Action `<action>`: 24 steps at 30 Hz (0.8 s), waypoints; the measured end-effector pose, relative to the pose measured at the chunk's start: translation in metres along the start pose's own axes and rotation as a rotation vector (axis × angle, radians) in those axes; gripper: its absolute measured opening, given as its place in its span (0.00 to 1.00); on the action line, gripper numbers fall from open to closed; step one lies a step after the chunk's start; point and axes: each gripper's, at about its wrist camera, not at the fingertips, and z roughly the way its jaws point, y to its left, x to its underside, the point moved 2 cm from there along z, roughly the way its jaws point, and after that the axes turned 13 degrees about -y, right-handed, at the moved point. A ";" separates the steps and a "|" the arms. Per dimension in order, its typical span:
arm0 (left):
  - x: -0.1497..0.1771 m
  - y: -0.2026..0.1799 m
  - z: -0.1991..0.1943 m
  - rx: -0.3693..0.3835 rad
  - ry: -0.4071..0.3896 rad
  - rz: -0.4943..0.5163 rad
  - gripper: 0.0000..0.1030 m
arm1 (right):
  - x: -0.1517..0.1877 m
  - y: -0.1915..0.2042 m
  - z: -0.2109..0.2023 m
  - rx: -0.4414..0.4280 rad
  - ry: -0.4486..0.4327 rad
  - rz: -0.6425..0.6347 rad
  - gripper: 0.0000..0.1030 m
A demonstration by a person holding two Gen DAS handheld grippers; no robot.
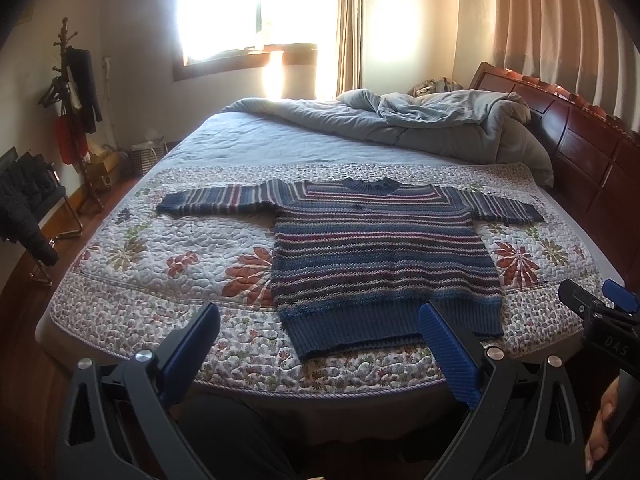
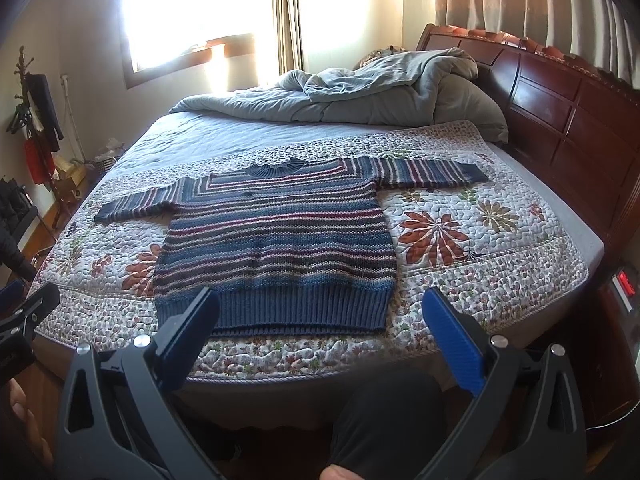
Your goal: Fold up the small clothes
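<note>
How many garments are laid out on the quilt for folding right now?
1: a striped sweater lies flat on the floral quilt near the bed's front edge, sleeves spread, collar away from the grippers. The rumpled duvet behind could hide more; none shows.

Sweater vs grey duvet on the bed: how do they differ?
The sweater lies spread flat, sleeves out; the grey duvet is bunched in a heap. The sweater is striped knit in blue, red and pale tones; the duvet is plain grey. The sweater sits near the bed's front edge, the duvet at the far side. Neither is touched by a claw.
</note>
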 end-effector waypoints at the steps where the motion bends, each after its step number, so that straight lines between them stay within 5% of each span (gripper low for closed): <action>1: 0.000 0.000 0.000 0.000 0.000 -0.001 0.96 | 0.000 0.000 0.000 0.000 0.000 0.001 0.98; 24: 0.004 0.002 0.002 -0.001 0.003 0.000 0.96 | 0.004 -0.002 0.003 0.000 0.007 0.005 0.98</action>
